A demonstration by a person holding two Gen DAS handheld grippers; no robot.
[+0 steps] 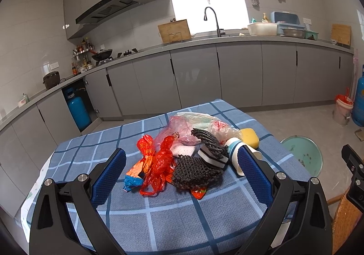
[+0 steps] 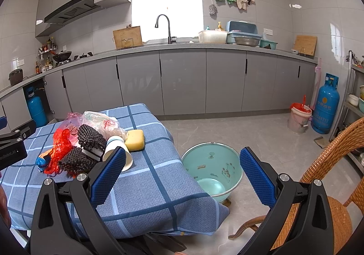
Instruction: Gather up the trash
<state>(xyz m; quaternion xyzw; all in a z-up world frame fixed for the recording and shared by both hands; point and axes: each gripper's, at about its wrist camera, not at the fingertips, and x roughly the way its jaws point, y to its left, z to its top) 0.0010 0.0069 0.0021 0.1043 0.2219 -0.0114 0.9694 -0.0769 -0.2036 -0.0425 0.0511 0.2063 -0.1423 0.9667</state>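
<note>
A heap of trash lies on the blue checked tablecloth (image 1: 159, 214): a red plastic bag (image 1: 159, 164), an orange and blue wrapper (image 1: 134, 177), dark mesh scourers (image 1: 195, 171), a clear plastic bag (image 1: 182, 127), a paper cup (image 1: 236, 152) on its side and a yellow sponge (image 1: 250, 138). My left gripper (image 1: 182, 175) is open and empty, its fingers on either side of the heap. My right gripper (image 2: 182, 177) is open and empty, above the table's right edge, with the heap (image 2: 75, 150) to its left. A green basin (image 2: 211, 171) stands on the floor beside the table.
A wicker chair (image 2: 329, 175) stands at the right. A white bucket with a red bag (image 2: 299, 118) and a blue gas cylinder (image 2: 325, 105) stand by the far wall. Grey cabinets and a sink counter (image 2: 182, 46) run across the back.
</note>
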